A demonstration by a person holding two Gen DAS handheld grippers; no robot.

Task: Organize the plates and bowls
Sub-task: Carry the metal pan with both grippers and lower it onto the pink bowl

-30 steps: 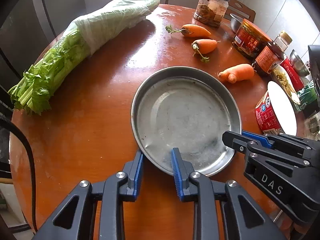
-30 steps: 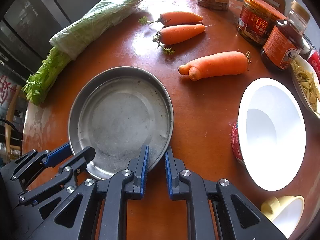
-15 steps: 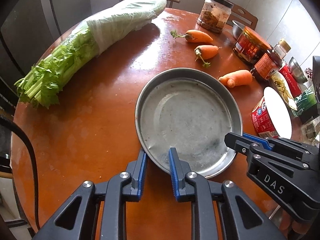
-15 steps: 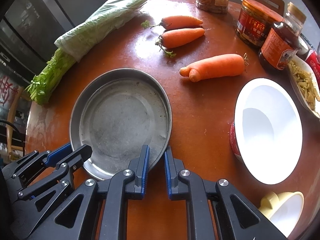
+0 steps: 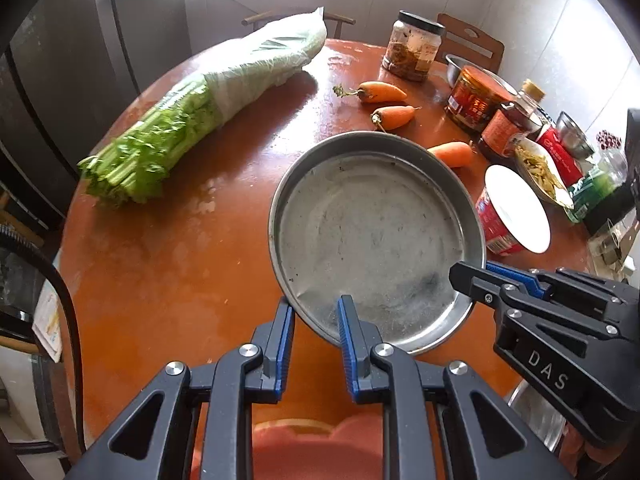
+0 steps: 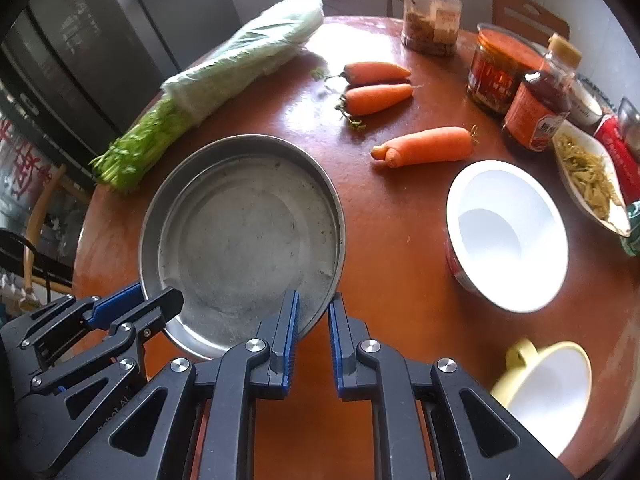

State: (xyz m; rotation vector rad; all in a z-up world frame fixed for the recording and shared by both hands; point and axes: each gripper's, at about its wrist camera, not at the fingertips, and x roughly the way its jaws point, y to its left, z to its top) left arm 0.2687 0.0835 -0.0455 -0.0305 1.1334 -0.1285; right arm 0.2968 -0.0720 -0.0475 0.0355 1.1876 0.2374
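From the left of the counter [image 5: 168, 264]: the celery bundle [image 5: 192, 128] lies well clear. My left gripper [image 5: 316, 320] has just finished tightening, and its fingers [image 5: 286, 332] now pinch the near rim of the steel pan [image 5: 372, 232]. A second ago the pan sat flat on the wood; now both of my hands have risen and its near edge is up off the surface, and I cannot tell whether the far edge still touches. My right gripper [image 6: 313, 312] pinches the same rim further round. Right of the pan are the carrots [image 6: 428, 146], then the white bowl [image 6: 508, 236]. I judge the pan is lifted and ready to carry.
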